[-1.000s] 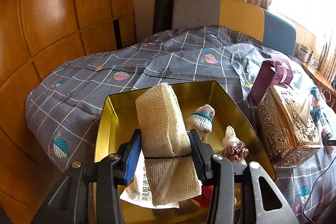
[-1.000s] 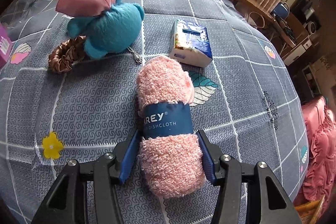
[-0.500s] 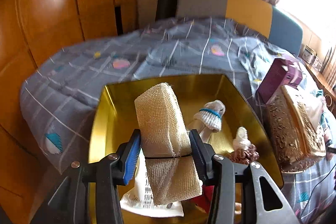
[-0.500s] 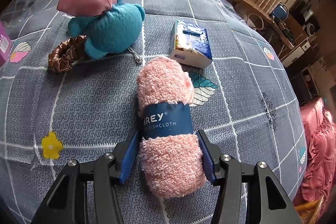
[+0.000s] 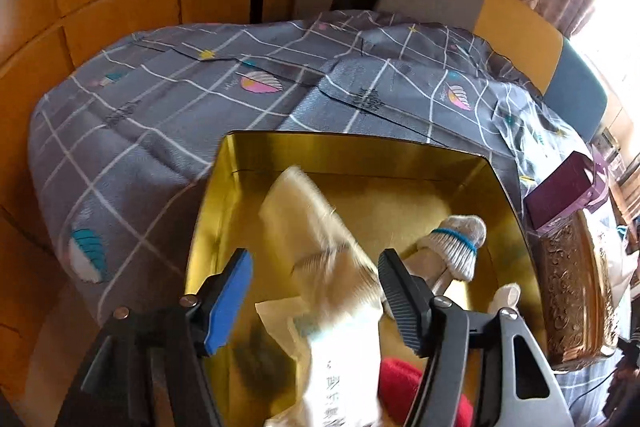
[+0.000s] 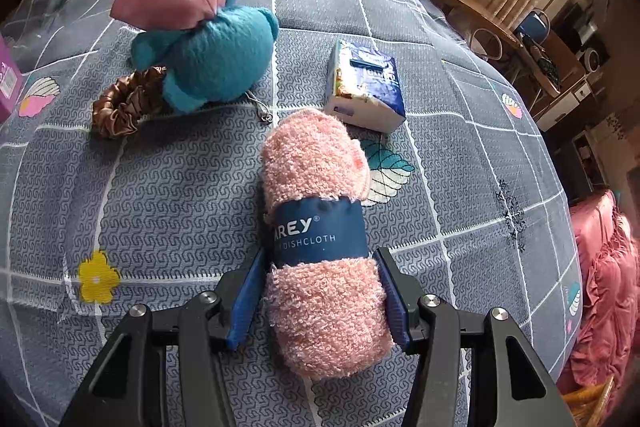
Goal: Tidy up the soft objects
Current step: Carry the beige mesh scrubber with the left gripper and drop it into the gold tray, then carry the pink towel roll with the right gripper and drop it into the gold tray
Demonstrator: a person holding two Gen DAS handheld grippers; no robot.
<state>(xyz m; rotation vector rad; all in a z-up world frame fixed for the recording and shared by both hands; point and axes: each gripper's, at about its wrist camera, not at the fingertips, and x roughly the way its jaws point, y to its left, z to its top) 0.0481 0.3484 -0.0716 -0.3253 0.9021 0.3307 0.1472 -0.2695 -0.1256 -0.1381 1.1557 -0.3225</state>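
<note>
In the left wrist view my left gripper (image 5: 316,291) is open over the gold tin (image 5: 352,147). The cream mesh cloth roll (image 5: 316,227) is blurred between the spread fingers, loose and tilted into the tin. A white sock with a blue band (image 5: 458,243), a white packet (image 5: 340,367) and something red (image 5: 404,383) lie in the tin. In the right wrist view my right gripper (image 6: 320,291) is shut on the pink dishcloth roll (image 6: 320,259) with its blue paper band, resting on the bed.
A teal plush toy with a pink bow (image 6: 200,47), a brown scrunchie (image 6: 124,105) and a blue tissue pack (image 6: 364,87) lie on the grey checked bedspread (image 6: 160,207). An ornate gold tissue box (image 5: 568,291) and a purple box (image 5: 560,191) stand right of the tin.
My left gripper has opened and let go of the mesh cloth roll, which is dropping into the tin. My right gripper still holds the pink dishcloth roll in place.
</note>
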